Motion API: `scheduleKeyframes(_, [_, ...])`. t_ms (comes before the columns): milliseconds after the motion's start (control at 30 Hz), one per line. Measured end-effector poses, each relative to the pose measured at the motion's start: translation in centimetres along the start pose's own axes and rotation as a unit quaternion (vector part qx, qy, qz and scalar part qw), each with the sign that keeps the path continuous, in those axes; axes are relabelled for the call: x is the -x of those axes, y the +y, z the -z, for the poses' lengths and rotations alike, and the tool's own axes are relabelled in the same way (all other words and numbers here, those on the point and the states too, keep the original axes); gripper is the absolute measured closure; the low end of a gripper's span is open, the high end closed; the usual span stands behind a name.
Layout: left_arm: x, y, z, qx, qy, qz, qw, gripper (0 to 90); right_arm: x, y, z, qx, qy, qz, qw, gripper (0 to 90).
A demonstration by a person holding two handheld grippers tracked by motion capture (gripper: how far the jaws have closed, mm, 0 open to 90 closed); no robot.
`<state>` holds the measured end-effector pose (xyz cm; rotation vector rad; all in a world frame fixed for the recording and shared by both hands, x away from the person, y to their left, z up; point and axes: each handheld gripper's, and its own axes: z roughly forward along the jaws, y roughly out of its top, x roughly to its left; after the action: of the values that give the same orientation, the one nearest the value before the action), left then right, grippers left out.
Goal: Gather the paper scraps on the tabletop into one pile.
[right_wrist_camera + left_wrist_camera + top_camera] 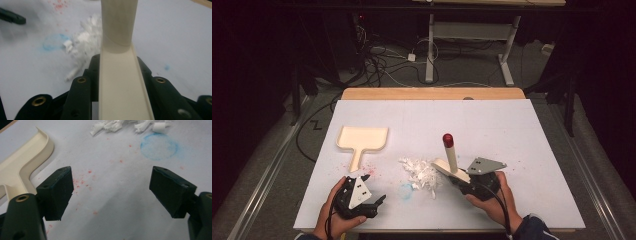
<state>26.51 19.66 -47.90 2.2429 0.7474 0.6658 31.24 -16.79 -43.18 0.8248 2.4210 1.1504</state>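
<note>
Brush (451,159), cream w/ red-capped handle end, sits clamped in right gripper (460,176); in right gripper view its pale body (120,82) runs up between the jaws, which press on it from both sides. It hangs just right of the white scrap pile (421,173) at mid tabletop (512,130). Left gripper (379,201) rests near front edge, jaws wide w/ nothing between; the pads (58,192) frame bare surface w/ red specks. Dustpan (362,140) lies flat, well left of the pile, handle toward the person, nothing gripping it.

Step, as I read it: brush in hand, sweep not yet begun. Next probably needs left gripper to take dustpan handle & bring pan beside the pile, then brush pushes scraps in; loose bits likely scatter if swept fast.

No brand, label or writing readable; faint blue ring mark (159,146) beside the pile is a stain, not text
</note>
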Motion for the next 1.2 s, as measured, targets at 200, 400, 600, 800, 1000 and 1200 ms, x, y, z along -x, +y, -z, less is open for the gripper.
scheduleKeyframes(200, [-0.1, -0.1, 0.0, 0.000, 0.000, 0.002, 1.0000, 18.8, -0.8, 1.9, -1.1, 0.034, 0.005, 0.003, 0.9994, 67.8])
scheduleKeyframes(400, [0.0, -0.1, 0.2, 0.003, 0.003, 0.002, 1.0000, 18.8, 0.3, 1.8, 0.8, 0.062, 0.018, 0.009, 0.9979, 67.7])
scheduleKeyframes(600, [0.0, -0.1, 0.2, 0.002, 0.004, 0.004, 1.0000, 18.8, 0.8, 0.4, 4.0, 0.065, 0.050, 0.031, 0.9961, 67.6])
scheduleKeyframes(800, [0.0, -0.1, 0.3, 0.005, 0.006, 0.008, 0.9999, 18.8, -0.5, -1.4, 5.4, 0.029, 0.104, 0.065, 0.9920, 67.7])
scheduleKeyframes(1000, [0.0, 0.0, 0.2, 0.004, 0.005, 0.003, 1.0000, 18.8, -1.7, -1.9, 3.7, -0.007, 0.124, 0.069, 0.9898, 67.8])
scheduleKeyframes(1200, [0.0, 0.1, 0.1, 0.007, 0.001, 0.004, 1.0000, 18.8, -1.8, -0.4, 1.0, 0.003, 0.108, 0.079, 0.9910, 67.9])
